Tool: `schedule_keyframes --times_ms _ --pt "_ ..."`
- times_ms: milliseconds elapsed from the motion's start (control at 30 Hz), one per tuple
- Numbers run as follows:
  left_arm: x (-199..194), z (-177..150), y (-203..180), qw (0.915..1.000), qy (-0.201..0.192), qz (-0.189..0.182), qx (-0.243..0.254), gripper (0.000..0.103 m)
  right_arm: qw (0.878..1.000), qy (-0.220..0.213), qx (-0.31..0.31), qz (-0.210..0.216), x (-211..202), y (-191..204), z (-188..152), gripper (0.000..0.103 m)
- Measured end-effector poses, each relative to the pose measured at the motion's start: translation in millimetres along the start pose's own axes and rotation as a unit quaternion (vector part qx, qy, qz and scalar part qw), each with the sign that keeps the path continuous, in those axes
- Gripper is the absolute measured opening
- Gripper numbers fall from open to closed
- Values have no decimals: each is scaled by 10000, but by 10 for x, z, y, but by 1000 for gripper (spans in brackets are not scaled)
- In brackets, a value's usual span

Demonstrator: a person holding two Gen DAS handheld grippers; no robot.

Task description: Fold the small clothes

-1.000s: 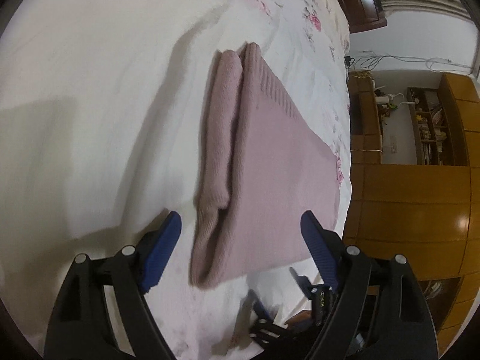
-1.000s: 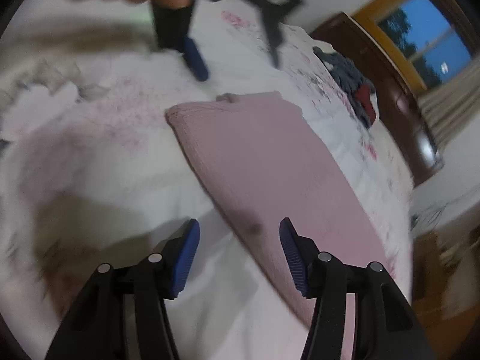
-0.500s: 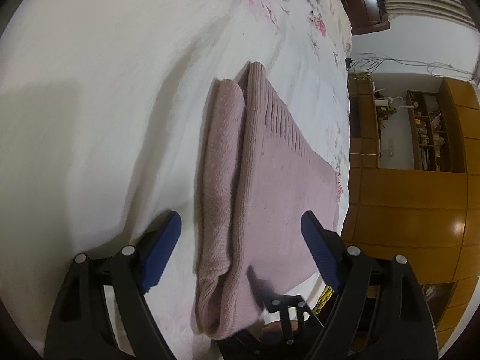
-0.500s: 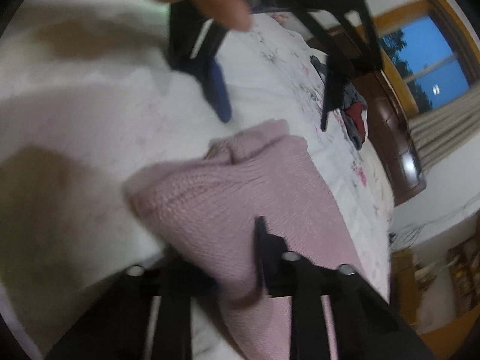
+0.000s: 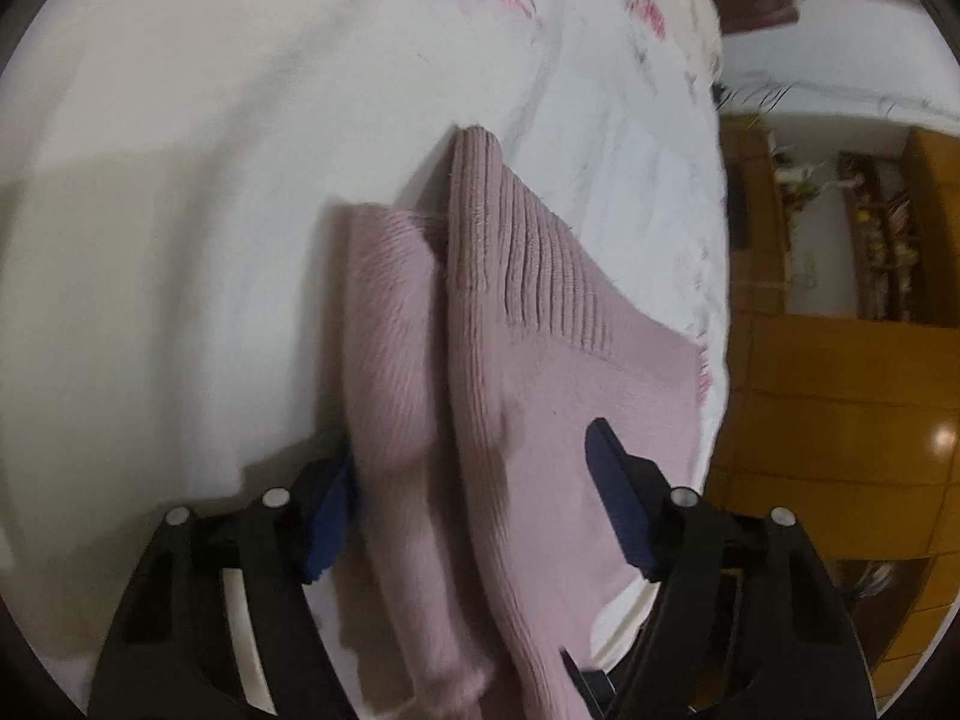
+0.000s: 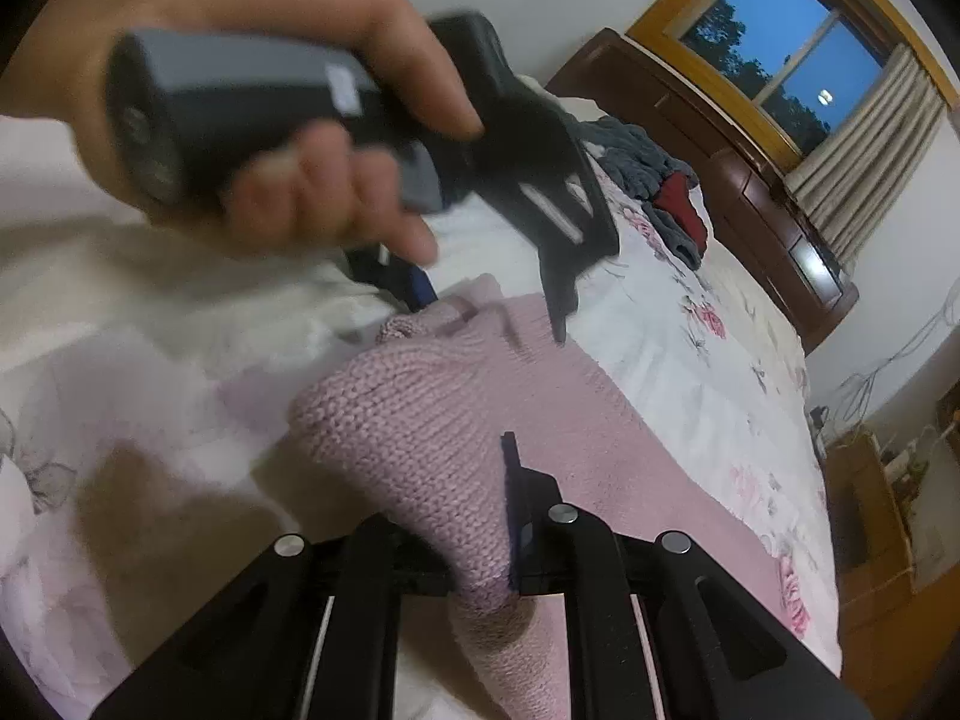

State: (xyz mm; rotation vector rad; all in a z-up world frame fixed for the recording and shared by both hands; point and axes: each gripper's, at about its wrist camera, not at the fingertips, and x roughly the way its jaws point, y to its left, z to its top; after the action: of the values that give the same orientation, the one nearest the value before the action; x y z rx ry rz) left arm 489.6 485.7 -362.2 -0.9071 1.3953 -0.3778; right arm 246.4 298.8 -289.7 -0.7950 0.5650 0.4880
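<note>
A pink knitted garment (image 5: 540, 396) lies folded on the white floral bedsheet (image 5: 180, 240), with its sleeve (image 5: 390, 330) doubled along the left side. My left gripper (image 5: 474, 510) is open and straddles the garment's near end; its left pad touches the sleeve. In the right wrist view my right gripper (image 6: 474, 540) is shut on a bunched edge of the garment (image 6: 420, 432), raised off the sheet. The cloth hides its left finger. A hand (image 6: 312, 120) holds the left gripper (image 6: 489, 306) over the garment's far end.
A heap of dark grey and red clothes (image 6: 654, 180) sits further up the bed by the dark wooden headboard (image 6: 750, 180). The bed's edge runs along the right, with wooden cabinets (image 5: 840, 390) beyond it.
My right gripper went from open to shut on the garment's edge and bunched it up. The left gripper slid forward until the garment's end lay between its fingers.
</note>
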Motion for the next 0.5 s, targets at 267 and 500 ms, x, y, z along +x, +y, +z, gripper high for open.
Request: schedule_keyframes --times_ms 267,500 --pt "44 151 -172 9987 -36 460 226 26 9992 -87 393 88 -56 -143 34 11" --pt "-119 111 -418 9973 -150 552 454 24 9971 -145 735 147 -143 -247 64 11"
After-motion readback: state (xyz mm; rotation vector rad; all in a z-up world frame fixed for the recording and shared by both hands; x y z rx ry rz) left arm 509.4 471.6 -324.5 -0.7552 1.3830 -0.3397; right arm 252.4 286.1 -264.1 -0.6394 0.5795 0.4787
